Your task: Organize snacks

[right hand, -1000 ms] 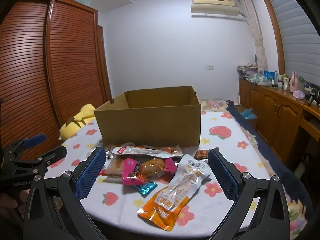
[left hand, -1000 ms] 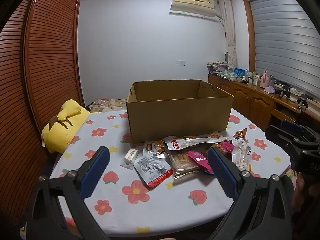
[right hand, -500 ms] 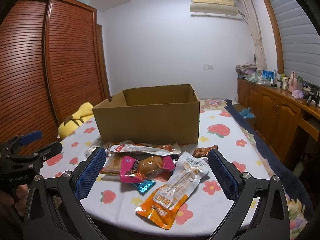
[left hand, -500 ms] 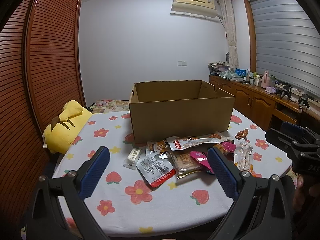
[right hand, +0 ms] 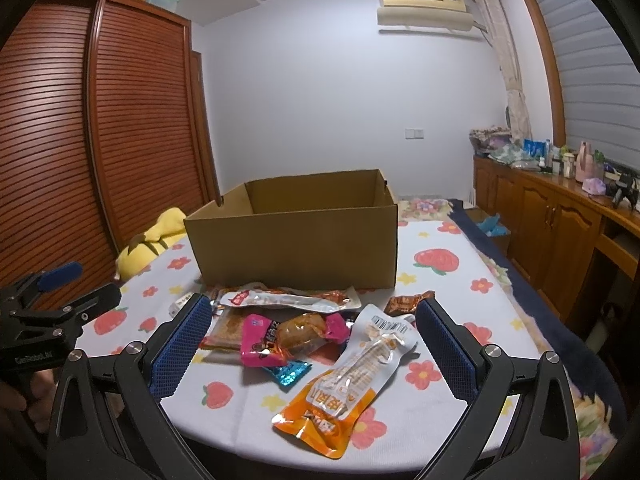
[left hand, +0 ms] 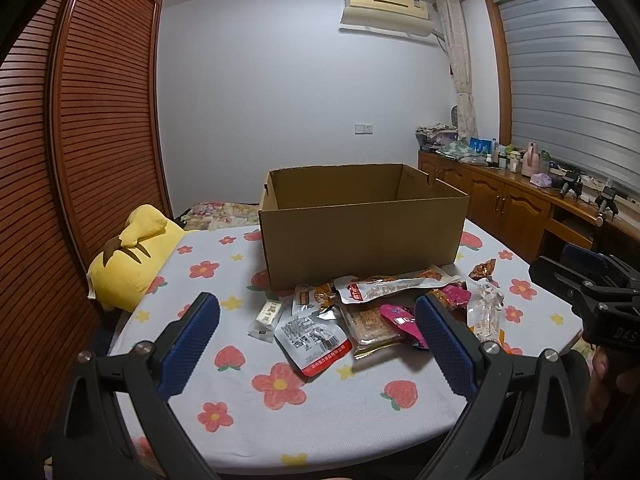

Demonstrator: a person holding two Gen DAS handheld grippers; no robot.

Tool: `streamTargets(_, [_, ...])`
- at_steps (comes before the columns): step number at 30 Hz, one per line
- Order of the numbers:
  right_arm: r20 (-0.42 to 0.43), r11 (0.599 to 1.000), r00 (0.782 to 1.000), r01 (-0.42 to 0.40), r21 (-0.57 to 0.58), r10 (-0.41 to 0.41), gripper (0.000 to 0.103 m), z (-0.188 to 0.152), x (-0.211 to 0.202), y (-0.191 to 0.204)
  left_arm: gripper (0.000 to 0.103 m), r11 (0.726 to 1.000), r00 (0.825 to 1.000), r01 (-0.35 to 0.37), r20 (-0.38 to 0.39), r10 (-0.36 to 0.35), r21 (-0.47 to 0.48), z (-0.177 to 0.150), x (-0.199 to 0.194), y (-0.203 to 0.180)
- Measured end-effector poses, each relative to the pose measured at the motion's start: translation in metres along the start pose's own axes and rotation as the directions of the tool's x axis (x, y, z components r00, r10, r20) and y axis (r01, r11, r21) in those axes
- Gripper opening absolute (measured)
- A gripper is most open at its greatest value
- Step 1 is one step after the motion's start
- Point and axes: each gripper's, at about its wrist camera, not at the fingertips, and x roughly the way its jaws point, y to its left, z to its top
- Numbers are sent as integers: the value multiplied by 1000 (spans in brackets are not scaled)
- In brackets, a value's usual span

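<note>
Cardboard box (left hand: 362, 236): open-topped, mid-table, no print readable.
Snacks (right hand: 304, 332): heaped against box front; packet writing too small to read.
Table (left hand: 328, 416): bare floral cloth near front edge.
Left claw (left hand: 316, 348): spread, empty.
Right claw (right hand: 308, 350): spread, empty.
Right view only: orange pouch (right hand: 344, 380) near edge.

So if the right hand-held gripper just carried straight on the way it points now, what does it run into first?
Probably the pink-wrapped snack on top of the pile. The right hand-held gripper is open and empty, with that snack lying between its fingers. Behind the pile stands the cardboard box. Depth is hard to judge here.
</note>
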Motion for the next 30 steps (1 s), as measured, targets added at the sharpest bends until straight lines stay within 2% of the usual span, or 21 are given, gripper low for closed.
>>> streamTargets(30, [10,1000,1000,-6,1,6,103,2,0,2,99,1000,1000,2,16,-2,12,2,-9,-4])
